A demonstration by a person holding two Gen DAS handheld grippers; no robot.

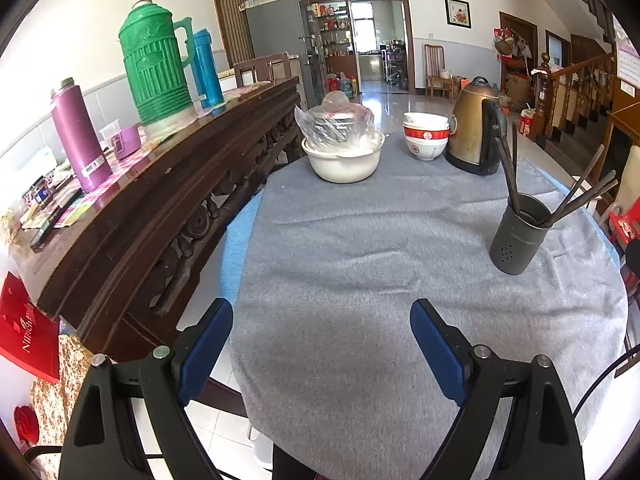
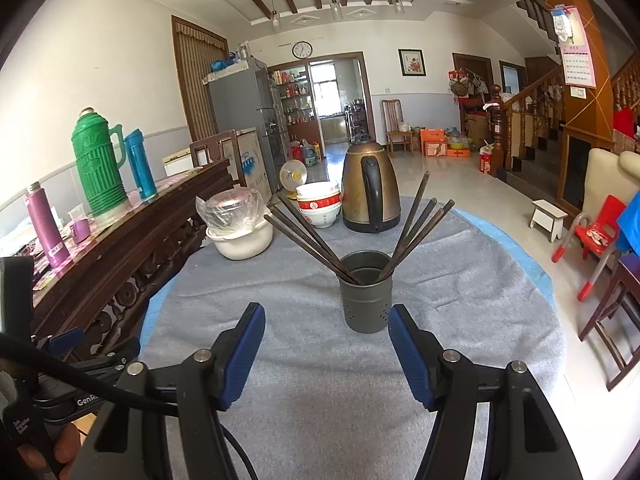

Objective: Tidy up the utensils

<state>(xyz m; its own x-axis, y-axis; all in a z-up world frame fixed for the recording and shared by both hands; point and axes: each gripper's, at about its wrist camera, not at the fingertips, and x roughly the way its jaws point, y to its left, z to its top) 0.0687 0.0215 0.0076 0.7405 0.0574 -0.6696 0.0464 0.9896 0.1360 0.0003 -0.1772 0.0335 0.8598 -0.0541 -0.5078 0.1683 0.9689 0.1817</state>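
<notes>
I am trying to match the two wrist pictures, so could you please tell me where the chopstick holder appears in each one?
Left wrist view: the chopstick holder stands at the right, on the grey cloth.
Right wrist view: the chopstick holder stands at the centre, just beyond the fingertips.
Shared landmark: the brass kettle behind it.

A soft, matt grey cloth (image 2: 320, 380) with a slightly napped, wrinkled texture covers the surface. The utensil holder (image 2: 365, 298) looks like dull dark metal — matt, perforated near its base. The chopsticks (image 2: 416, 236) in it appear dark, smooth wood. The kettle (image 2: 372, 192) is brushed, bronze-toned metal with a black plastic handle. The stacked bowls (image 2: 320, 206) are glossy glazed ceramic. The sideboard (image 1: 168, 184) beside the surface's left edge is carved, polished dark wood — glossy on top.
</notes>
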